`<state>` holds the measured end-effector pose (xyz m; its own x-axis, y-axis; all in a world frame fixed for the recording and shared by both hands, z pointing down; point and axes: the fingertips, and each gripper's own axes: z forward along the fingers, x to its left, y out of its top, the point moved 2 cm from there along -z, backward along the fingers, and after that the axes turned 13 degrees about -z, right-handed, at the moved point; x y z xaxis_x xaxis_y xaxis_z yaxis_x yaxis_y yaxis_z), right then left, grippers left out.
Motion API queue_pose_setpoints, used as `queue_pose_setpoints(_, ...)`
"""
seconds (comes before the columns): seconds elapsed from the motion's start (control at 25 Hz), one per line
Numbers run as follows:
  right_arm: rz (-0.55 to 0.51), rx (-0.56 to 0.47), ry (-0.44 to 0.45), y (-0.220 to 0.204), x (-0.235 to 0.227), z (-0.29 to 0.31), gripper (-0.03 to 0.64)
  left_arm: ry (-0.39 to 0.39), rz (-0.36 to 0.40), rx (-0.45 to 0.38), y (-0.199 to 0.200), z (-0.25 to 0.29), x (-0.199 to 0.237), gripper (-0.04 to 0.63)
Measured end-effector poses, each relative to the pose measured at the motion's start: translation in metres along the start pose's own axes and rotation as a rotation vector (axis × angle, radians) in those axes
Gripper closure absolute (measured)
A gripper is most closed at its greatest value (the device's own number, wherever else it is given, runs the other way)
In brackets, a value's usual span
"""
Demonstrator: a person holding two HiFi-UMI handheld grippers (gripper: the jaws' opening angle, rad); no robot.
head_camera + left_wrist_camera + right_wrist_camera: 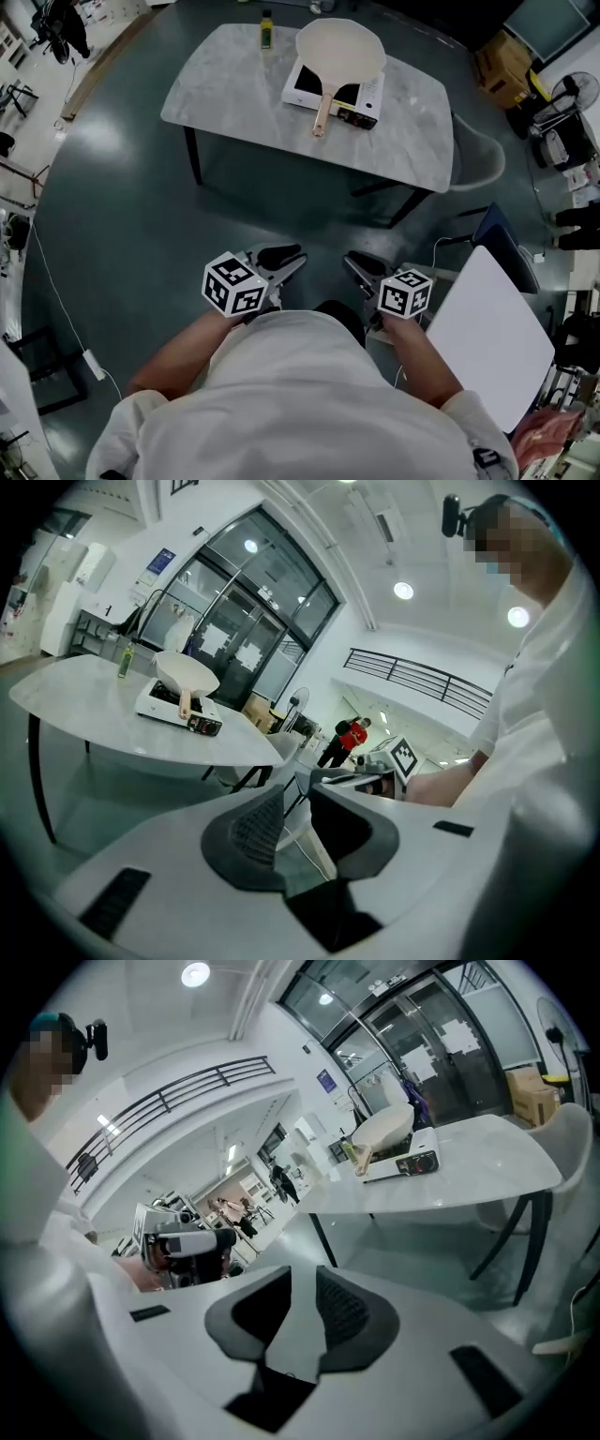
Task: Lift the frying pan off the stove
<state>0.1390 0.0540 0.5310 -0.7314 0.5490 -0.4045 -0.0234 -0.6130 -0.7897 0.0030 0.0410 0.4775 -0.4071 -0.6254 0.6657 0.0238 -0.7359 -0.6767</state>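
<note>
Close in, right below the head camera, both tools hang in front of the person's chest: the left gripper (298, 255) has its jaws a narrow way apart with nothing between them, and the right gripper (349, 262) matches it, slightly parted and empty. Both are well apart from the job. Far across the floor stands the pale worktop (225, 84). On it, from the left, are a small bottle (266, 30), then the white stove (298, 89) with the frying pan (339, 49) sitting on top, its wooden-looking handle (324, 108) pointing toward the near side. My read is a stiff pan whose bowl is too broad and smooth for these jaws. That handle is the hold, taken close to the bowl so the weight doesn't tip it down. Rounded, it may roll in the pads, so clamp it squarely.
</note>
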Motion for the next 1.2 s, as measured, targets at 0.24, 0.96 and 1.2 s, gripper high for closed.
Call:
queue_pose_setpoints(0.24,0.042,0.019,0.007,0.034,-0.025,0.034,0.514,-0.003,-0.061,-0.036,0.038,0.003,0.043,0.502)
queue_pose_setpoints(0.96,0.354,-0.043,0.247,0.197,-0.242,0.168,0.421,0.125,-0.262,-0.088,0.149,0.099,0.163,0.424)
queue_pose_setpoints(1.2,0.423,-0.032,0.362,0.235,-0.277,0.228,0.373,0.169,-0.365,-0.096,0.167,0.132,0.201,0.382)
